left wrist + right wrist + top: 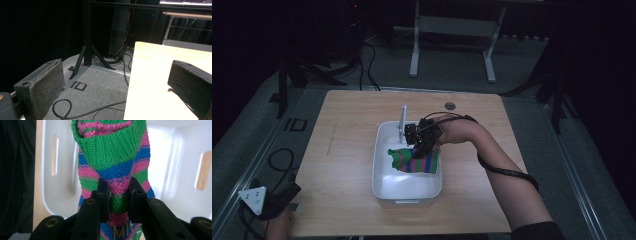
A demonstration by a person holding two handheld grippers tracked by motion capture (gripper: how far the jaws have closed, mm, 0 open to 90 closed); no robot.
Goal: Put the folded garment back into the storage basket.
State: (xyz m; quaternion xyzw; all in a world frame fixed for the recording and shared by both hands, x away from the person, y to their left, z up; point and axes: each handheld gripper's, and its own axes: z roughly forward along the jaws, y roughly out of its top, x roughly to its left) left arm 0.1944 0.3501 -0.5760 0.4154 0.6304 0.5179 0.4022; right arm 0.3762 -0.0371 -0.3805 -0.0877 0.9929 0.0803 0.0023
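Sock toe hidden behind right tongs; lettering cut off.

Bin walls hem the sock (table around stays open).

My right gripper pinches a striped sock, green cuff w/ pink, blue & green bands, its jaws closed on the knit over a white bin w/ slotted handles; wood table at left.
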